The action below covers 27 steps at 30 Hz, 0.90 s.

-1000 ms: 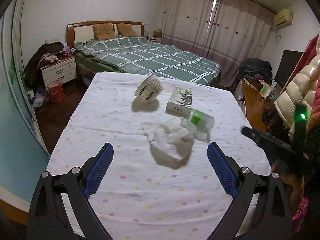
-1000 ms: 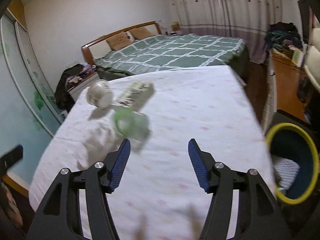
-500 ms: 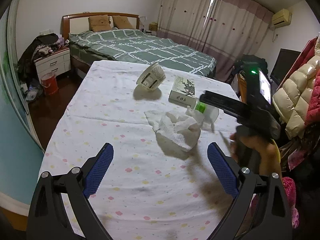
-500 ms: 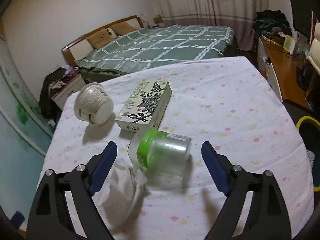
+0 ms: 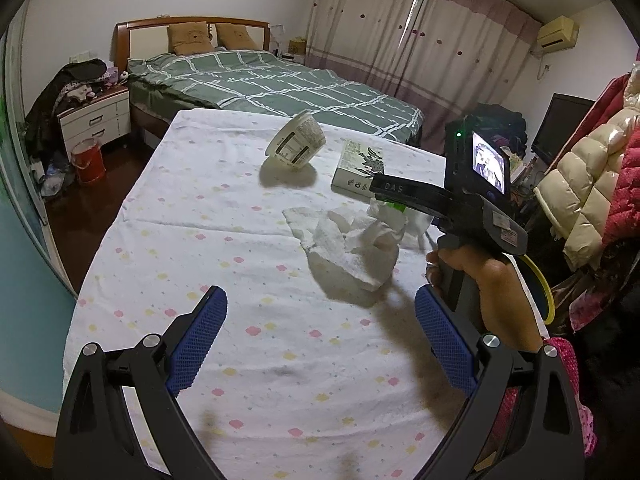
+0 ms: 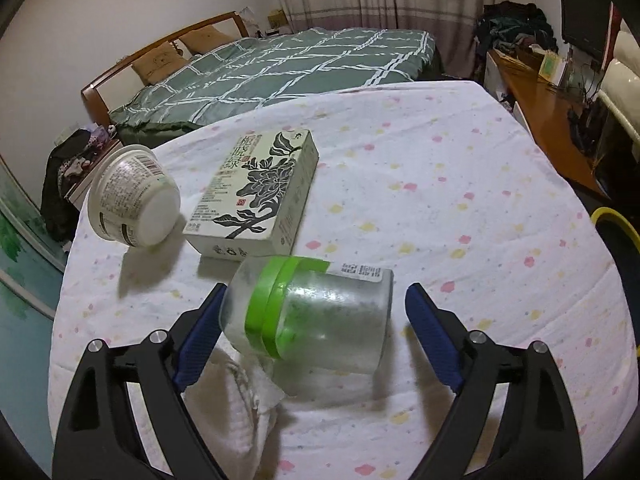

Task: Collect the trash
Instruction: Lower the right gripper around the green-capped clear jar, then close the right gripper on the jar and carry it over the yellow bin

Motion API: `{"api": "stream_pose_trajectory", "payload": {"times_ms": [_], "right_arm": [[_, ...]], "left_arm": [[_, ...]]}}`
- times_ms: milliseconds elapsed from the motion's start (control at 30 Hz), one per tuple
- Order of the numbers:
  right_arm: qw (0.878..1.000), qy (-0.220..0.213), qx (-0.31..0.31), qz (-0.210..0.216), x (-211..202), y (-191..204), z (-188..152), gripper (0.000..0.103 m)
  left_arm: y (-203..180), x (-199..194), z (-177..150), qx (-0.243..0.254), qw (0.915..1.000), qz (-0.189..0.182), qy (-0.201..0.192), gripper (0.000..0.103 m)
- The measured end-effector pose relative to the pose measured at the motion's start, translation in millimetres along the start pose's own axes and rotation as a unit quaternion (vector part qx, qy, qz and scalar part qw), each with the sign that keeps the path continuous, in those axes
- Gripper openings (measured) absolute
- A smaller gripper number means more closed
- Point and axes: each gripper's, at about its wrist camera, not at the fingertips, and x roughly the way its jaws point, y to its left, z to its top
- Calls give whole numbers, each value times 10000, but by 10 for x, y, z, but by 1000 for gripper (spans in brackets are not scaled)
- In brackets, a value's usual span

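The right gripper (image 6: 314, 322) has come over the jar (image 6: 316, 316); it lies crosswise between open jaws, left gripper (image 5: 320, 338) open, farther.

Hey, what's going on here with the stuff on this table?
A person is clearing trash off a table with a handheld gripper in each hand. The right gripper is open around a clear jar with a green band that lies on its side, not yet squeezing it. The left gripper hangs open over the cloth, short of a crumpled tissue. A tipped paper cup and a flat box lie farther back, untouched.
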Motion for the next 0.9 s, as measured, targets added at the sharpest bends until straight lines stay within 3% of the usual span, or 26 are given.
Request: {"api": "stream_pose_trajectory", "payload": {"times_ms": [67,267,433,733,900], "right_arm": [[10000,30,-12,79,2,-4,8,75],[9996,105,37,269,-72,-106,14,75],[9992,-72,59,397,-290,-255,8,75],[9975,-422,115,559,-779,-713,-9,75],[9967,-684,168,408,-1087,-1142,-21,75]], "left_arm": [[-17,-2,-6,20,10000,-3,3,93],[-19,-2,-7,39,10000,5,8,93],[-48,15,-13,61,10000,6,35,93],[-155,92,-10,191,9998,-28,103,93],[-234,127,1,295,9995,-17,131,93]]}}
